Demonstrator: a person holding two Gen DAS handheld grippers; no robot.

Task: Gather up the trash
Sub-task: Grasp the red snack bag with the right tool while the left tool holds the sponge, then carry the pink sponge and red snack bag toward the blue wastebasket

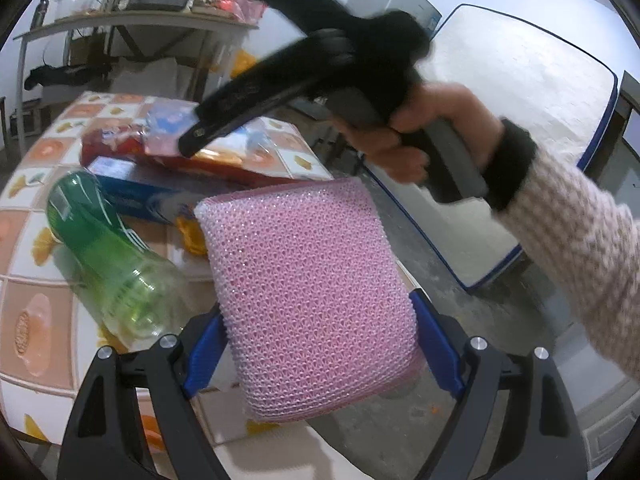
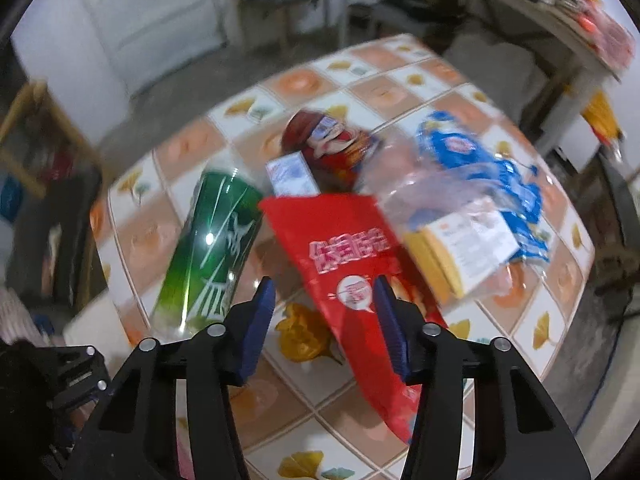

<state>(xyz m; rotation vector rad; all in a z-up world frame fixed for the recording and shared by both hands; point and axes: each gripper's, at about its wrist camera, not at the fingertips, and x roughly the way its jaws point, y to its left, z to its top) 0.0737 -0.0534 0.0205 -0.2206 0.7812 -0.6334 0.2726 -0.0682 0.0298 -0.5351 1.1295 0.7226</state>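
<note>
Tiled table (image 2: 360,80) | red wrapper (image 2: 340,256) between right gripper (image 2: 324,320) fingers (blurred)

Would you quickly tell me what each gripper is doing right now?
Left gripper: shut on the pink sponge.
Right gripper: open, above the red wrapper, holding nothing.

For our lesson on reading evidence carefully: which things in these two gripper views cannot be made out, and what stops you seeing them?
- Left wrist view: the pink mesh sponge in the left gripper hides the table behind it.
- Left wrist view: the right gripper's tips are motion-blurred; its jaw gap is unreadable there.
- Right wrist view: the red wrapper's print is blurred; whether the pads touch it is unclear.
- Right wrist view: the green bottle's lower end is cut off by a finger.
</note>
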